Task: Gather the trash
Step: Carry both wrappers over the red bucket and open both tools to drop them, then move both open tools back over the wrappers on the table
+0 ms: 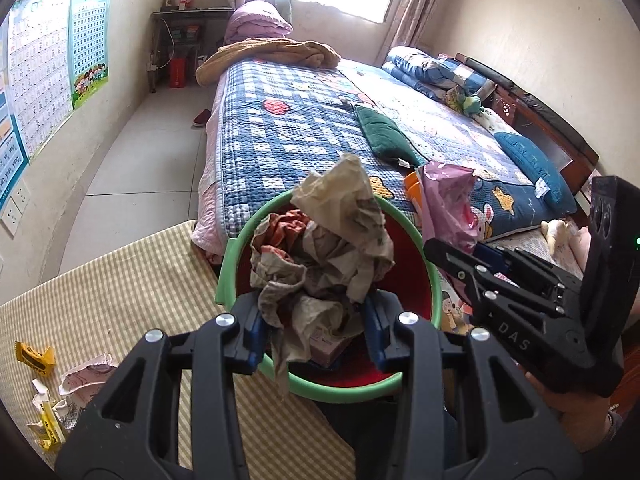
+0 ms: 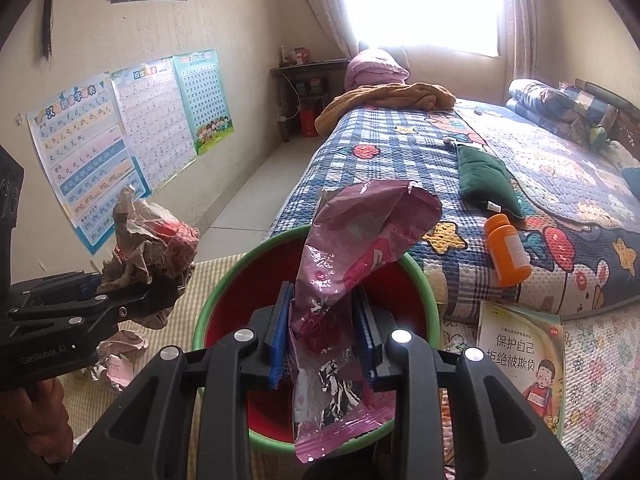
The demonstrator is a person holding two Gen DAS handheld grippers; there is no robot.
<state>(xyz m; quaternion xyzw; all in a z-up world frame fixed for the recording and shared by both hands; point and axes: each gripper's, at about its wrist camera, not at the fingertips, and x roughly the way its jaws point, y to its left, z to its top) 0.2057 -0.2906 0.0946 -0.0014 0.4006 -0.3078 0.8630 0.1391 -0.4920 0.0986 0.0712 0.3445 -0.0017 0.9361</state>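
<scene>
- While both cameras look down the room toward the window, each one frames its own load best: the left wrist view shows the left gripper (image 1: 316,320) clamped on a wad of crumpled paper (image 1: 324,248), which hangs over the red bucket (image 1: 404,264) with its green rim.
- From the right wrist view, the right gripper (image 2: 324,340) is closed on a pink foil wrapper (image 2: 352,252), held above the same bucket (image 2: 248,280); the wrapper's torn silver end dangles below the pads.
- Only the left wrist view shows a pink box lying in the bottom of the bucket, under the paper.
- Only the left wrist view shows the scraps (image 1: 86,376) and yellow wrappers (image 1: 36,356) lying on the checked mat (image 1: 120,280), well left of the bucket.
- Only the right wrist view shows the whole orange bottle (image 2: 507,250) lying on the quilt (image 2: 400,152) near the bed's edge, and the picture book (image 2: 520,356) leaning against the bed's side.
- Each view catches the other gripper from the side: the right one (image 1: 440,250) at the bucket's right, the left one (image 2: 168,292) at its left with the paper (image 2: 152,240).
- A green cushion (image 1: 384,136) lies on the bed in both views.
</scene>
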